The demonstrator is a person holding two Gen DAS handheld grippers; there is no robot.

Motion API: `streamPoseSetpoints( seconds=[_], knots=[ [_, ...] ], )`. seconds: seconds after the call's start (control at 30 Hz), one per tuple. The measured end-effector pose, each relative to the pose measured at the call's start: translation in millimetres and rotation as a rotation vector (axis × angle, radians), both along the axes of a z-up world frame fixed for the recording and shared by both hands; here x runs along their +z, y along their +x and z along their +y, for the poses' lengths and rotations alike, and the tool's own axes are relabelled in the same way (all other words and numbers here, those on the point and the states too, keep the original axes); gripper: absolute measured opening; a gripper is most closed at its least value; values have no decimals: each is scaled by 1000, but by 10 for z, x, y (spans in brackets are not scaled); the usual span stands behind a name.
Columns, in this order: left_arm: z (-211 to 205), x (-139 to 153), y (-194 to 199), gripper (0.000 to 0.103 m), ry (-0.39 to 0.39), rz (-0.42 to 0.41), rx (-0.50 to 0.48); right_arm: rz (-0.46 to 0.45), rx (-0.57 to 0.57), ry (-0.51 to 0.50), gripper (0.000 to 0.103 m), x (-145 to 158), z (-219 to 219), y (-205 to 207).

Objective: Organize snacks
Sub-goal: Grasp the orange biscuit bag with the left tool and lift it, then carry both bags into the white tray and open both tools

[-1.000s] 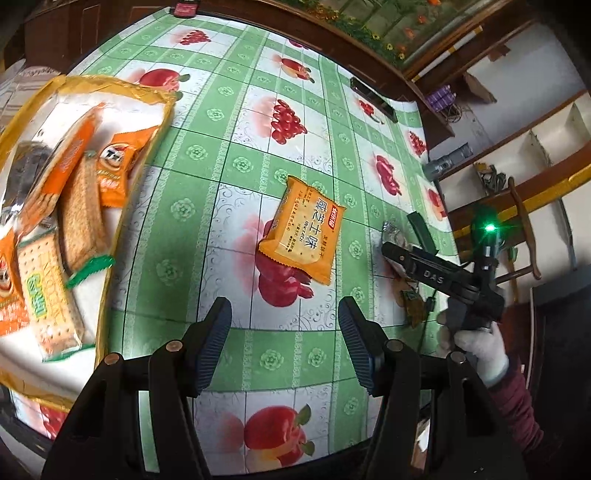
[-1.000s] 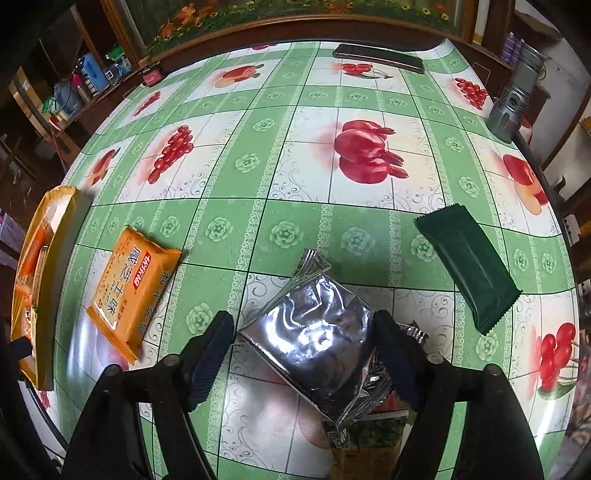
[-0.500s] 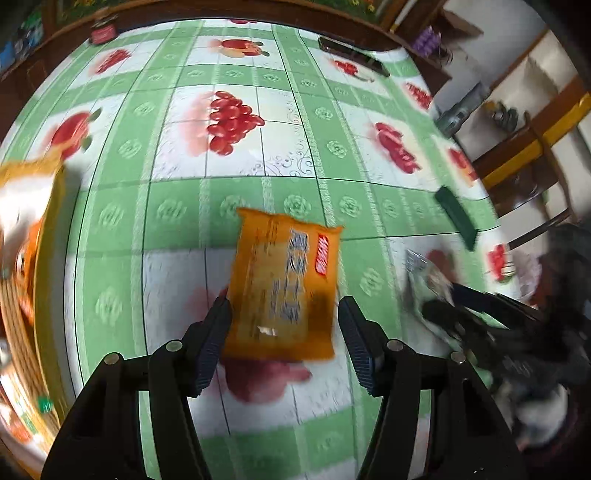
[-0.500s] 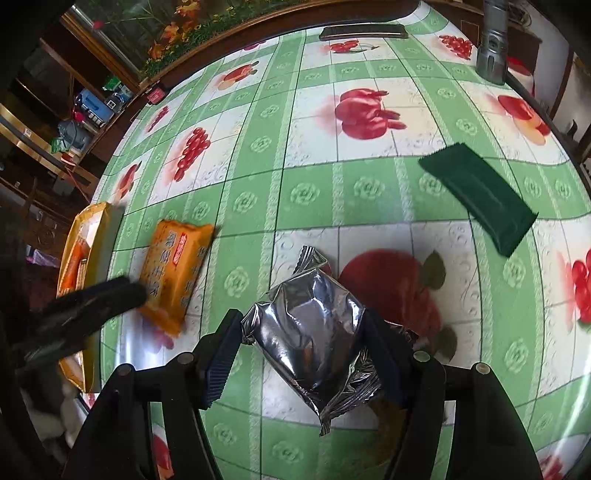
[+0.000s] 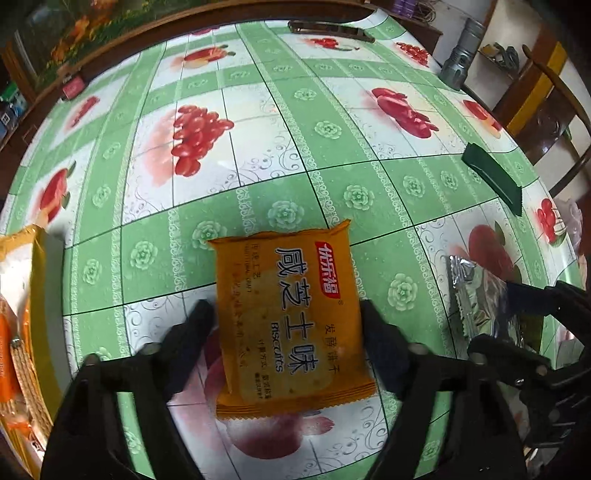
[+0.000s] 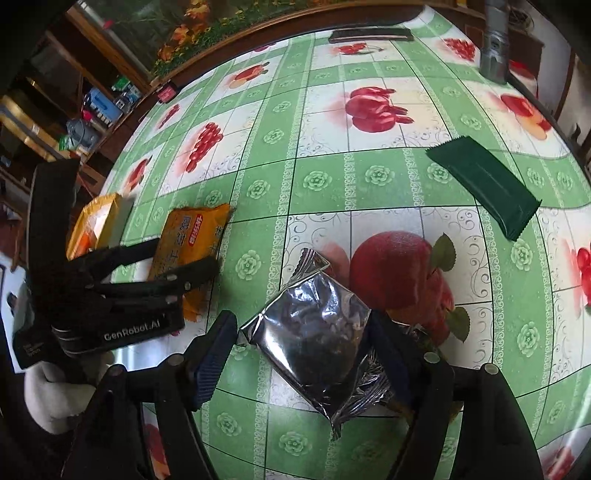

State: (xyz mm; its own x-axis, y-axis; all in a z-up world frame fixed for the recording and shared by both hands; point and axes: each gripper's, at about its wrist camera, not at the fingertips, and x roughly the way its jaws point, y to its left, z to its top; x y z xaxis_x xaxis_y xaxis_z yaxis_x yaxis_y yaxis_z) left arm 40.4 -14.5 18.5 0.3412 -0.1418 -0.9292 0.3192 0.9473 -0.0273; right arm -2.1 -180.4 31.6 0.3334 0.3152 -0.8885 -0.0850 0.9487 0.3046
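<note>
Left wrist view: the left tongs (image 5: 286,332) straddle an orange biscuit packet (image 5: 290,317) that lies flat on the tabletop (image 5: 258,122), which is covered by a green-and-white fruit-print cloth. Both fingers sit at the packet's side edges; whether they press on it or only flank it cannot be told. The packet's printed face is up, its far edge toward 12 o'clock. At 9 o'clock, at the frame edge, a large yellow-rimmed bag (image 5: 22,295) holds further orange and cracker packets. At 3 o'clock the right tongs (image 5: 491,317) appear beside a silver foil packet (image 5: 472,291). A dark green wrapped bar (image 5: 491,177) lies at 2 o'clock, well apart from the biscuit packet, and a grey metal flashlight (image 5: 460,62) stands near the tabletop rim at 1 o'clock.

Right wrist view: the right tongs (image 6: 301,347) are spread, one finger on each side of the silver foil packet (image 6: 317,336), which rests crumpled on the tabletop (image 6: 369,184); the left finger stands just clear of the foil, while contact at the right finger cannot be told. At 9 o'clock the left tongs (image 6: 181,258) bracket the orange biscuit packet (image 6: 188,240), with the yellow-rimmed bag (image 6: 96,221) just beyond. The green bar (image 6: 484,184) lies at 2 o'clock; a dark flat object (image 6: 369,35) lies at the far rim at 12 o'clock.
</note>
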Motion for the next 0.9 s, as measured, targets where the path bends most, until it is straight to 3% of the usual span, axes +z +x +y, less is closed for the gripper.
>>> streamPoseSetpoints(
  seconds=[0.1, 0.17, 0.53, 0.9],
  knots=[
    [148, 34, -2, 69, -70, 37, 42, -10, 33, -47, 68, 12, 77, -35],
    [267, 68, -46, 69, -100, 46, 78, -3, 33, -25, 61, 22, 75, -50],
    [868, 531, -589, 69, -272, -8, 249, 36, 0, 132, 60, 69, -35, -154],
    [1914, 845, -1129, 69, -227, -80, 500, 5, 145, 277, 60, 335, 657, -166]
  ],
)
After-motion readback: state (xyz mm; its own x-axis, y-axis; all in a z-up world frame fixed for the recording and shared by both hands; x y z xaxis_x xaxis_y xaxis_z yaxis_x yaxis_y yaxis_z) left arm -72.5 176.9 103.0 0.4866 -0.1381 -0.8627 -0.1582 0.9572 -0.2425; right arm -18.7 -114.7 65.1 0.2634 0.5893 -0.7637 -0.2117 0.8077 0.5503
